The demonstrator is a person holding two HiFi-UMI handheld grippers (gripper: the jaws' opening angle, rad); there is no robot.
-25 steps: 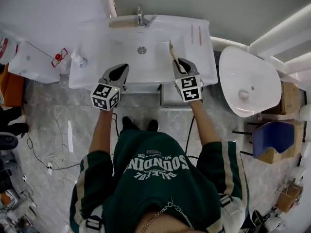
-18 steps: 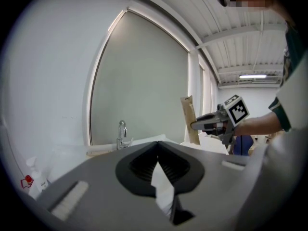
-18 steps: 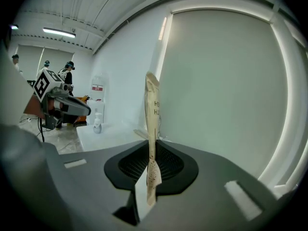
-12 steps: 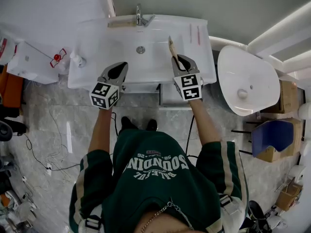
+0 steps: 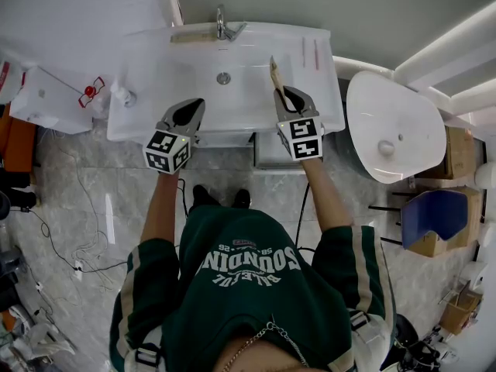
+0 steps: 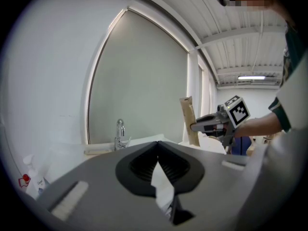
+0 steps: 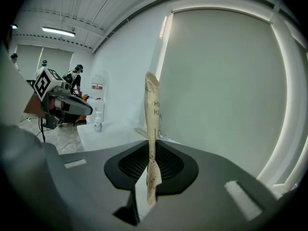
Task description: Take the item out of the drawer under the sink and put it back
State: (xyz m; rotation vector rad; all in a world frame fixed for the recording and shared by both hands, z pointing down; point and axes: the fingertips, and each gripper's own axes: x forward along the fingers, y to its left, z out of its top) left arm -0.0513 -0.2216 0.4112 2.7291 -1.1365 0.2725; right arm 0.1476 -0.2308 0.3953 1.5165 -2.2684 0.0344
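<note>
currently the right gripper (image 5: 284, 98) is clamped on a thin tan packet (image 5: 274, 74), pinching it near its lower end so that most of it stands up past the jaw tips. in the right gripper view the packet (image 7: 151, 124) runs straight up between the two jaws, edge-on and nearly upright, with dark print near its top and small specks on the part inside the jaws. from the head view the packet hangs over the right part of the white sink (image 5: 155, 49), to the right of the drain (image 5: 223, 77) and in front of the faucet (image 5: 225, 26); whether it touches the basin cannot be told.

the left gripper (image 5: 195, 105) is pressed closed with nothing between its jaws; in its own view the tips meet in a point (image 6: 157, 142). it is held over the front left part of the sink, well apart from the packet, at about the same height as the right one. from there the right gripper (image 6: 208, 125) shows off to the side with the packet (image 6: 187, 119) rising from it. a soap bottle (image 5: 121, 94) stands at the sink's left end.
</note>
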